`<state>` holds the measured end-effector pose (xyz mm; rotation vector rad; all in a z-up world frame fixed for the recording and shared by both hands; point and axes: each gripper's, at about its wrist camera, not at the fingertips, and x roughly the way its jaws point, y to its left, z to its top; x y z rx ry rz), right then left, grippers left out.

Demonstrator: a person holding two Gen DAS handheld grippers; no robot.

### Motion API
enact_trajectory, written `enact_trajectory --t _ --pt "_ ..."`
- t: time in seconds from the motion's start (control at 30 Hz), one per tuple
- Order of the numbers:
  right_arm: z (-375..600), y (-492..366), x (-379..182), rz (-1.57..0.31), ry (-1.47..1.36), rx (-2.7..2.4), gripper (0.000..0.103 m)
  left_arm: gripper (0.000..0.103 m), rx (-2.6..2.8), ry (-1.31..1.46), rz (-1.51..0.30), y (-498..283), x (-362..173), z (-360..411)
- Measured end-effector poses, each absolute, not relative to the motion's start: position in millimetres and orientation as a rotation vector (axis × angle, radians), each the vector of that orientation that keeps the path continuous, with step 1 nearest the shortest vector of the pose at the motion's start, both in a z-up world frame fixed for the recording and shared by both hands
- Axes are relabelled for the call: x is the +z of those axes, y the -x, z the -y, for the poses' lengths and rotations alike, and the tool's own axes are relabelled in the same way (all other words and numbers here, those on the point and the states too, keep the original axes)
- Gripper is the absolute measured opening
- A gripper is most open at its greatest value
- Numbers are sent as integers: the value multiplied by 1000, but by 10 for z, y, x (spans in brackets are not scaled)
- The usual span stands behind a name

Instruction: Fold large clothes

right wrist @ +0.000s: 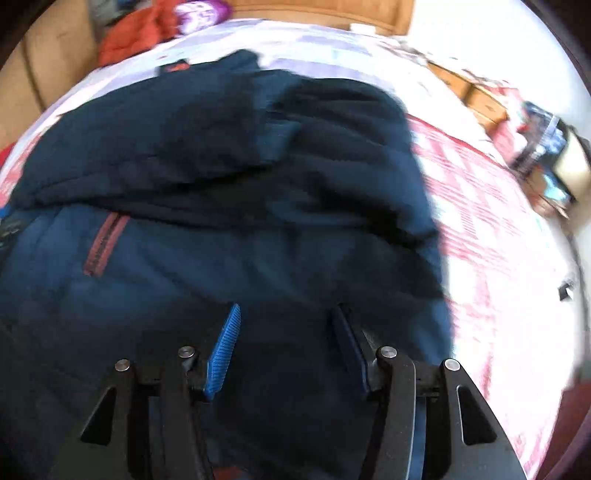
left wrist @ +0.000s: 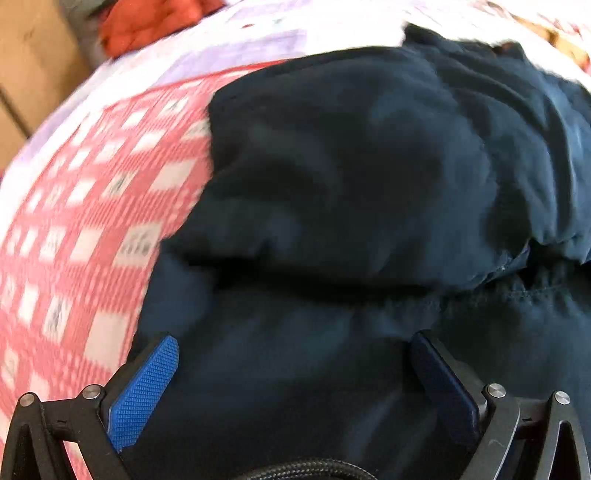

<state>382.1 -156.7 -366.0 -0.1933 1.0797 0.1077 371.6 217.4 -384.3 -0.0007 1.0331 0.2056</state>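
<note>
A large dark navy jacket (left wrist: 351, 177) lies on a bed, its upper part doubled over the lower part along a crosswise fold. In the right wrist view the jacket (right wrist: 221, 166) shows a red-trimmed zip pocket (right wrist: 105, 245). My left gripper (left wrist: 295, 343) is open, its blue pads wide apart just above the jacket's near part, holding nothing. My right gripper (right wrist: 286, 314) is open too, hovering over the jacket's near part, empty.
The bed cover is red-and-white checked (left wrist: 74, 221) with a lilac band (left wrist: 221, 55). An orange-red cloth (left wrist: 147, 22) lies at the far edge. Wooden furniture (left wrist: 33, 66) stands beyond. A dark box (right wrist: 546, 158) sits at the right.
</note>
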Motion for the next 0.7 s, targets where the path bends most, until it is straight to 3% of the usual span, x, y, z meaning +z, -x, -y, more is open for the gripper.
enact_trajectory --t 0.23,0.47,0.63,0.7 --pt "733 -3310 -3695 -1060 301 354 57 103 102 21 -1066 -3374 -3901 -1849" --pt "1691 -2895 -3644 -1113 146 130 57 103 189 118 -1107 -2789 -3969 -2467" --pt "1703 -2322 -3558 -1134 166 198 57 103 159 104 -1094 -2435 -3860 -2415" --pt "1673 -2032 -3560 -1146 217 217 63 102 127 39 -1100 -2269 -3843 -2202"
